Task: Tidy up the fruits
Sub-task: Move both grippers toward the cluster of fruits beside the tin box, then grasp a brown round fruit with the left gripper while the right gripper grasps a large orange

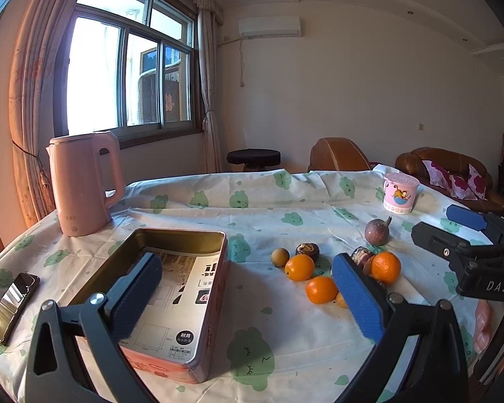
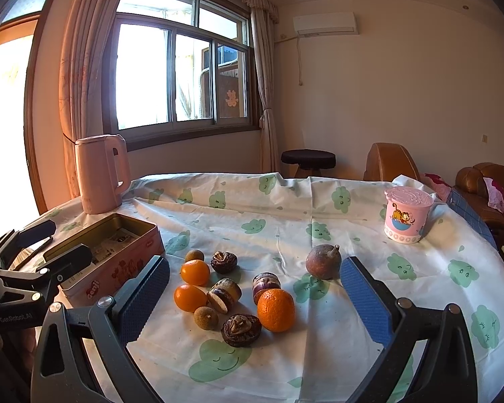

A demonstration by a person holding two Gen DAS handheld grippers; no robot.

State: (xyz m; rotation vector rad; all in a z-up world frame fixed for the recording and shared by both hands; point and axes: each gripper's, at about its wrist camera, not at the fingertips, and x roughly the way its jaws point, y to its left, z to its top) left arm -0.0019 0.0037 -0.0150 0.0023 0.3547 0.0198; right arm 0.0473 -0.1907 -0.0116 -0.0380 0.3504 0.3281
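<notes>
Both grippers hover above the table (image 2: 285,201), nothing held

Left gripper (image 1: 248,288): fingers spread wide. Its left pad (image 1: 134,295) sits over the open pink tin (image 1: 215,288), its right pad (image 1: 359,299) in front of the fruit cluster. Tin is rectangular, lid off, gold inside, with a printed paper sheet (image 1: 171,305) lying flat on the bottom, no fruit in it

Right gripper (image 2: 255,299): fingers also wide apart, fruit pile lies between and just beyond them on the tablecloth. In the left wrist view it shows at the right edge, near the fruit, jaws gaping

Fruit, right wrist view — all loose on the cloth, just right of the tin:
- three oranges: rear-left one (image 2: 195,272), front-left one (image 2: 190,298), bigger one (image 2: 275,309) on the right
- two small tan round fruits, one at the back (image 2: 194,255), one at the front (image 2: 206,317)
- dark wrinkled fruits at the back (image 2: 223,262) and front (image 2: 241,330)
- two cut purple-skinned pieces (image 2: 223,295), (image 2: 266,282) mid-cluster, touching the oranges
- purple-brown stemmed fruit (image 2: 322,262) set apart to the right, near the right pad (image 2: 366,302)

Elsewhere: pink kettle (image 2: 100,174) at the far left behind the tin, pink cartoon cup (image 2: 406,218) with lid at the far right, phone (image 1: 11,305) flat on the cloth left of the tin — screen up
</notes>
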